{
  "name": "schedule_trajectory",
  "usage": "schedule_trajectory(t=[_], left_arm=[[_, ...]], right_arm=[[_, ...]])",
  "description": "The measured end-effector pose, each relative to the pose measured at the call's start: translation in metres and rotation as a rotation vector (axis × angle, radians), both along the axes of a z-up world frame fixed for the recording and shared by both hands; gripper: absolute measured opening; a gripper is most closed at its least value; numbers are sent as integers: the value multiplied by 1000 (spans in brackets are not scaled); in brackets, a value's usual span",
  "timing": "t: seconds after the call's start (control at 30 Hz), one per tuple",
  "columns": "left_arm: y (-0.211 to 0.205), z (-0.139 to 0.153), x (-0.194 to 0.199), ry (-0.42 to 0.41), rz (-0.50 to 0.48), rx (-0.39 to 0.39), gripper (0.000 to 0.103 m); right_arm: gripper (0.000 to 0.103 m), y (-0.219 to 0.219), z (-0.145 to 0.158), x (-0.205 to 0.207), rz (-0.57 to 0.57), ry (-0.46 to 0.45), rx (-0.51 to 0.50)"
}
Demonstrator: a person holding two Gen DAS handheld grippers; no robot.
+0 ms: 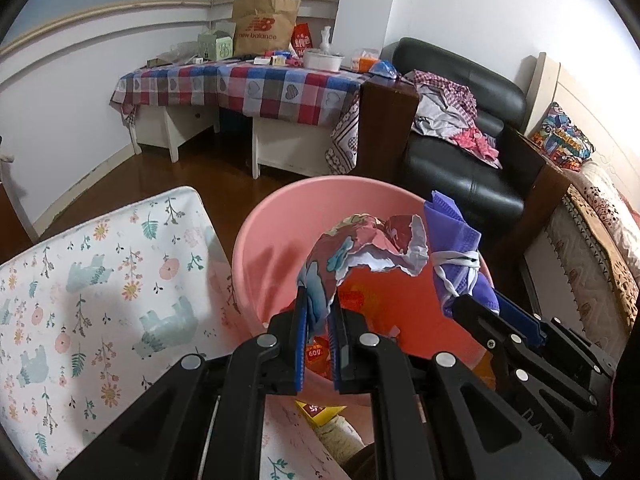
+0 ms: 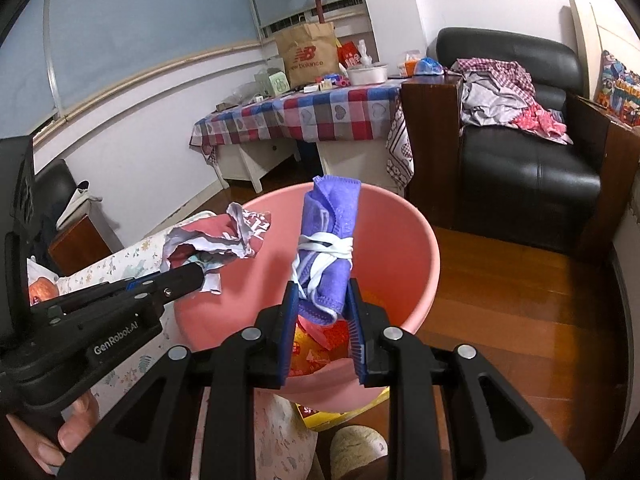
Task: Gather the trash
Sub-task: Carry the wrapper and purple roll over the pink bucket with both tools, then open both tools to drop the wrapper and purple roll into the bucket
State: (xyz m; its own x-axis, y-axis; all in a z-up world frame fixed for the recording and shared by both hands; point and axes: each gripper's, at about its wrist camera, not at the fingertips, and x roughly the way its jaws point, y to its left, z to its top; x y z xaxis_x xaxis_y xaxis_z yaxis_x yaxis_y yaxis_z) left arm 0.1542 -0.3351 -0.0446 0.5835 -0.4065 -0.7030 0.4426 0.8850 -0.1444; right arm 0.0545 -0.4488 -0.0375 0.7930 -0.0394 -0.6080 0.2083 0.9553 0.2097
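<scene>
Above round pink bin (image 2: pixel 404 240), crumpled paper (image 1: pixel 372 248).

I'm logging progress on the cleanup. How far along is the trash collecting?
Done: red and yellow wrappers already lie in the pink bin. In hand: the left gripper pinches crumpled paper and the right gripper a rolled purple mask, both over the bin. Left: releasing both.

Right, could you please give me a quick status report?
Left tool shut on crumpled paper. Right tool shut on purple mask. Both above pink bin, nothing blocking.
</scene>
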Motion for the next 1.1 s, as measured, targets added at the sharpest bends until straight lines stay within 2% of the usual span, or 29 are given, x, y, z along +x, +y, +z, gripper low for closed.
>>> schedule_trajectory(t=[0.63,0.87,0.9,0.93,1.0,1.1], left_arm=[[-4,-17,13,52,12,13,12],[-1,-15,9,52,1,3,32],[-1,-13,8,47,-2,1,38],[0,-12,6,42,-3,0,40],[0,-10,3,34,-4,-1,43],[2,-6,0,30,-2,-3,44]], right_arm=[[26,-4,-15,10,4,60,31],[27,-5,-13,5,3,51,40],[29,-4,-12,4,5,47,41],[37,-5,-12,3,7,43,41],[44,-3,-9,0,7,29,33],[44,-1,-5,-3,11,19,25]])
